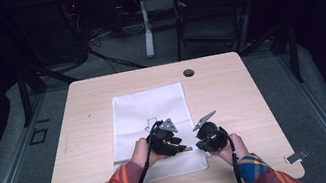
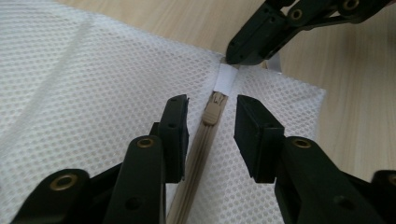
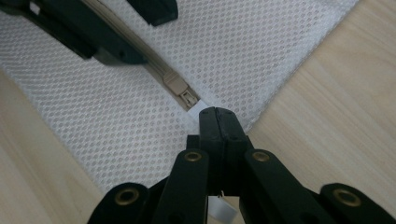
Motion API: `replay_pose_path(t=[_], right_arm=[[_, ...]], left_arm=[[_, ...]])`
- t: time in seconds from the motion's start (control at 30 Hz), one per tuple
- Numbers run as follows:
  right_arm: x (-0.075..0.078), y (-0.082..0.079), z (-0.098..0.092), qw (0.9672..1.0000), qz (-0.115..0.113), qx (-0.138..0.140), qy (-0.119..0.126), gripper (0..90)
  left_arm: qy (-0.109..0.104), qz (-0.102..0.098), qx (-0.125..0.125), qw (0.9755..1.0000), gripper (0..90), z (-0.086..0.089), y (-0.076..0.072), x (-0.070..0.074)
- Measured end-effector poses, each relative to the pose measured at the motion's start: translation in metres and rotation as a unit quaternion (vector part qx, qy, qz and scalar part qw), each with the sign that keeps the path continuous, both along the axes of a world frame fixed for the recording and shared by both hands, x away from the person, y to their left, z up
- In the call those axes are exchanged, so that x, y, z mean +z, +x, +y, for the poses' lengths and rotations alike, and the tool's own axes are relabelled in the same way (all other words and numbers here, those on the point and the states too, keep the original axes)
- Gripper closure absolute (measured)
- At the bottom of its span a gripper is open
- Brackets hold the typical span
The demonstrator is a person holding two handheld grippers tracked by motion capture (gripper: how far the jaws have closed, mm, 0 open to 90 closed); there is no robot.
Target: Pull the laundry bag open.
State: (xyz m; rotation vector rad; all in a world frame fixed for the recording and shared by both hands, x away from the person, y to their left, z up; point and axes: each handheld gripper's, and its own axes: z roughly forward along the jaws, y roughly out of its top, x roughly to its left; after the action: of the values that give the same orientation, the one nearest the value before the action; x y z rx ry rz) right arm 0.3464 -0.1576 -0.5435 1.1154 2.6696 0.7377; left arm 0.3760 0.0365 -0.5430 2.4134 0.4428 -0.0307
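Sleeves in bright plaid come in from the near edge of the table [image 1: 228,67] in the high view, each hand carrying a black gripper low over the near end of a white mesh bag [image 1: 149,109]. Seen from above, the left gripper [image 1: 176,145] and the right gripper [image 1: 202,141] sit close together, tips turned toward one another just above the bag's near hem. In the left gripper view, the left gripper [image 2: 212,123] stands with its jaws apart, one pad on each side of the beige zipper pull [image 2: 212,109]; a clear gap shows on both sides of the pull, so nothing is gripped. That pull lies at the end of the zipper [image 2: 194,163], which runs along the mesh toward the camera, and just past it a small white tab [image 2: 226,77] caps the zipper's end near the bag's corner. The right gripper [image 2: 240,58] reaches in from the upper right of that view and pinches this tab. In the right gripper view, the right gripper [image 3: 217,116] has its jaws pressed tight together on the white tab [image 3: 201,108], with the zipper pull [image 3: 180,88] just beyond. Farther off, the bag lies flat along the table's middle, and a dark round grommet [image 1: 188,72] sits near the far edge.
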Motion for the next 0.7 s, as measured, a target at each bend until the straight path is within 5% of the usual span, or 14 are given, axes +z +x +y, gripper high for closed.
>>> replay_pose_path(t=[0.2, 0.37, 0.7], right_arm=[[-0.007, 0.005, 0.002, 0.9999, 0.009, 0.001, -0.01, 90.0], [-0.011, 0.006, 0.001, 0.9998, 0.021, -0.002, -0.006, 90.0], [-0.009, 0.006, 0.001, 0.9999, 0.016, -0.002, -0.005, 90.0]], left_arm=[[0.031, 0.007, -0.007, 0.9995, 68.8, -0.015, -0.002, -0.012], [0.032, 0.017, -0.003, 0.9994, 72.1, -0.02, -0.001, -0.021], [0.033, 0.004, -0.003, 0.9995, 81.4, -0.02, -0.003, -0.022]])
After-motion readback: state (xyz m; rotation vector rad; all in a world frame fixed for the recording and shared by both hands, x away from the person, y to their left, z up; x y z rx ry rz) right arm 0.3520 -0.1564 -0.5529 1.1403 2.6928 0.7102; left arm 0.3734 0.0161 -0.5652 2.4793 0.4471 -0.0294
